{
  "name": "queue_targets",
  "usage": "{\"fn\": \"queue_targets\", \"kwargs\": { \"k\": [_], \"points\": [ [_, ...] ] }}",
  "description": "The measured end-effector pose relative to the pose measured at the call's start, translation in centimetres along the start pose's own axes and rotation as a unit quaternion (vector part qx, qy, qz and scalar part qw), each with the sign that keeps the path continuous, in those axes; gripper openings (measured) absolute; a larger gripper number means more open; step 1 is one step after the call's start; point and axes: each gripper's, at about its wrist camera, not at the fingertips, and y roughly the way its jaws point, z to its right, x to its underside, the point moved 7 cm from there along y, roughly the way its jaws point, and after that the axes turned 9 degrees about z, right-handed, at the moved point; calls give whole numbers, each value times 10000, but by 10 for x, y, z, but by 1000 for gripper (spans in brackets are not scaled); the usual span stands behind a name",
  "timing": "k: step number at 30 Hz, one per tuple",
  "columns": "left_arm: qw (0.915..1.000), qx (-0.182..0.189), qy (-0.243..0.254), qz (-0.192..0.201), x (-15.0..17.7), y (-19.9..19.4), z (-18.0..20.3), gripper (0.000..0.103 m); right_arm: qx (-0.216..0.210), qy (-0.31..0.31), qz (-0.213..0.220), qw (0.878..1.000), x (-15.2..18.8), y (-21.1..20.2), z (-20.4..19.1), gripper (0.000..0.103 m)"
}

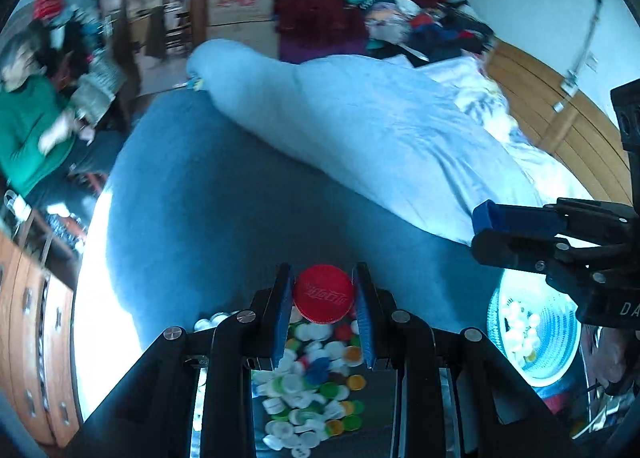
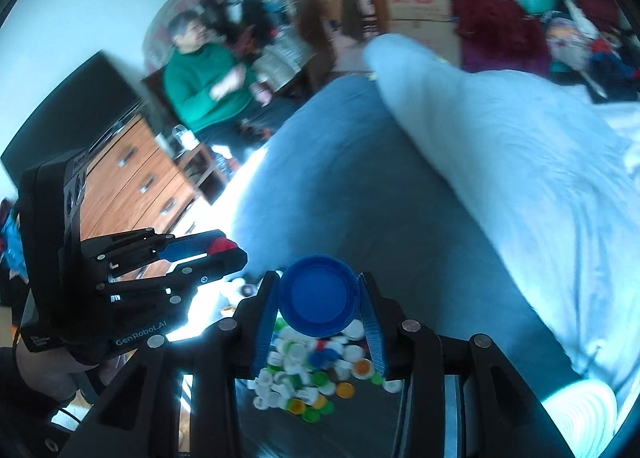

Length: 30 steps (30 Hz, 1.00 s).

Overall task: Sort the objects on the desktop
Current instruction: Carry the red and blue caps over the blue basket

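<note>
My left claw is clamped on a red bottle cap: round plastic disc, ribbed rim, embossed white lettering on top, pinched edge-on between the blue ridged pads. My right claw holds a blue bottle cap, wider and smooth, hollow side facing the camera, its rim pressed by both pads.

Both claws are up in the air over the pile of caps lying on a dark glossy tabletop below: small round plastic lids, mostly white, with green, orange, blue and red mixed in, some face up, some inverted.

In the left view a round basket with slatted light-blue walls sits to the right of the pile, white caps inside; the right claw's black linkage overlaps its upper edge.

Beyond: a bed with a matte blue sheet and a rolled pale-blue quilt, soft and wrinkled. A wooden drawer unit with metal handles stands to the left, and a person in a green sweater sits further back, blurred.
</note>
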Motion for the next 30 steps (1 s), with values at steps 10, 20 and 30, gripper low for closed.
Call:
{"fn": "queue_targets", "kwargs": {
  "k": [10,20,30],
  "points": [
    [9934,808,788,-191,-27,20,115,25,905,755,378,9923,17,-85,94,43],
    [9706,1724,1584,-558,-26,59,258,25,1962,1588,540,9661,68,-178,201,43],
    [9408,2321,2290,-925,-7,81,384,25,2792,2363,428,9297,129,-248,284,43]
  ]
}}
